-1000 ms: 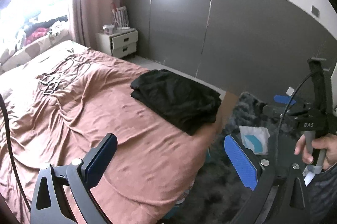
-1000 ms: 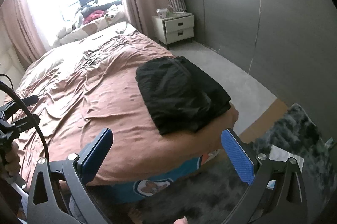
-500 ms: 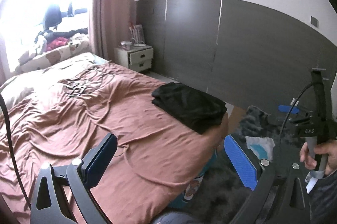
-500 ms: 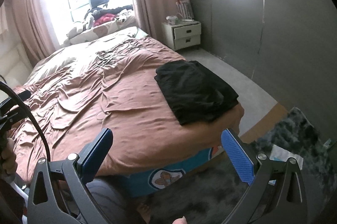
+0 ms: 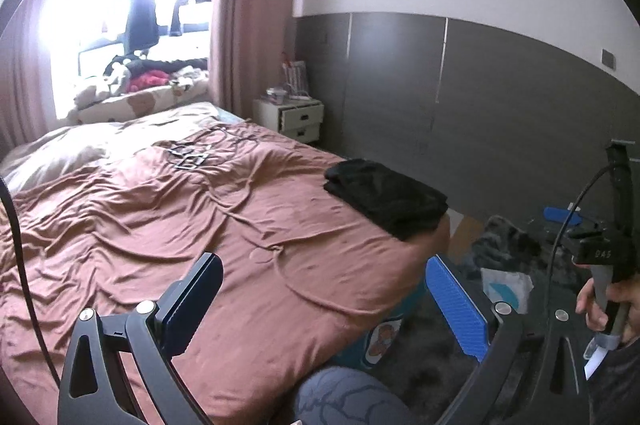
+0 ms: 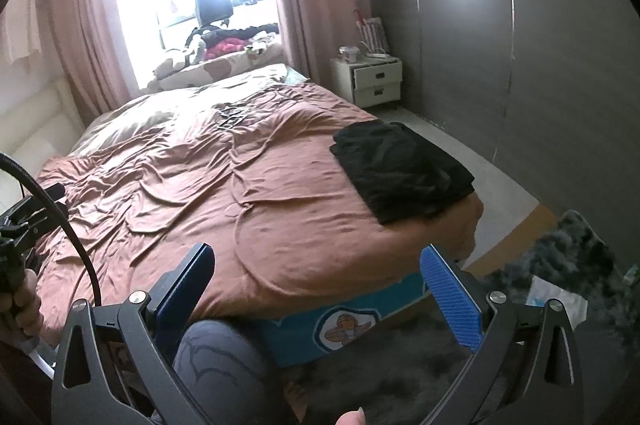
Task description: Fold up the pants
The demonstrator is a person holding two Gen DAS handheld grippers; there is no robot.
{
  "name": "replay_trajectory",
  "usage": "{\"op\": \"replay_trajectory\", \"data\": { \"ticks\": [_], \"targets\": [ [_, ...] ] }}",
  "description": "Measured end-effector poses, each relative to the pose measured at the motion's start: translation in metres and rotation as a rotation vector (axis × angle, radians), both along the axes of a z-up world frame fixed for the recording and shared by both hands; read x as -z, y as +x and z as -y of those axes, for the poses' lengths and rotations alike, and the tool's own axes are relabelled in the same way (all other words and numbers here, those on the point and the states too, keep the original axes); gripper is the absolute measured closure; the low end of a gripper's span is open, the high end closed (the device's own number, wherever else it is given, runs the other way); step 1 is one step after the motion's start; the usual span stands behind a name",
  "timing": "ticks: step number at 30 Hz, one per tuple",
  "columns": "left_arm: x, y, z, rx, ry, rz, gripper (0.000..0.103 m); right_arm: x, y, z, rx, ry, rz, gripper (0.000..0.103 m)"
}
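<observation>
Left wrist view takes in most of the bed [image 5: 168, 225], spread with a wrinkled dusty-pink cover that runs to the foot edge. Pink curtains [image 5: 248, 5] hang beside a glaring window at the head end, with a heap of bedding and clothes [image 5: 148, 85] under it. Dark grey wall panels [image 5: 500, 97] line the far side of the room. A dark shaggy rug [image 6: 560, 265] covers the floor off the bed's foot corner. The black pants [image 5: 386, 199] lie folded into a flat stack on the bed's far foot corner, right up against both edges. A white two-drawer nightstand [image 5: 298, 119] stands against the panels near the head of the bed. The left gripper [image 5: 320, 297] hangs over the near foot edge, jaws wide apart and holding nothing. The right gripper [image 6: 316, 289] does likewise, jaws spread and empty, well apart from the pants. A hand [image 5: 604, 305] grips its handle at the frame's right edge.
</observation>
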State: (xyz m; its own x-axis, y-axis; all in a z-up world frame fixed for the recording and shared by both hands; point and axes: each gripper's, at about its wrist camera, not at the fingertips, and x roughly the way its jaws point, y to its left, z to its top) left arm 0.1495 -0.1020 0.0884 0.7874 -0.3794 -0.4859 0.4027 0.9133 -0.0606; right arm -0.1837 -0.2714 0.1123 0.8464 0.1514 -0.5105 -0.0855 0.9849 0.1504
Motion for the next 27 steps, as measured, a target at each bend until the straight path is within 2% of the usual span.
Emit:
{"op": "replay_trajectory", "data": {
  "ticks": [11, 27],
  "targets": [
    [-0.001, -0.068, -0.036, -0.123, 0.01, 0.071, 0.0, 0.016, -0.04, -0.018, -0.034, 0.009, 0.055, 0.0],
    [0.017, -0.148, -0.059, -0.214, 0.008, 0.132, 0.0, 0.045, -0.089, -0.038, -0.057, 0.001, 0.093, 0.0]
  ]
}}
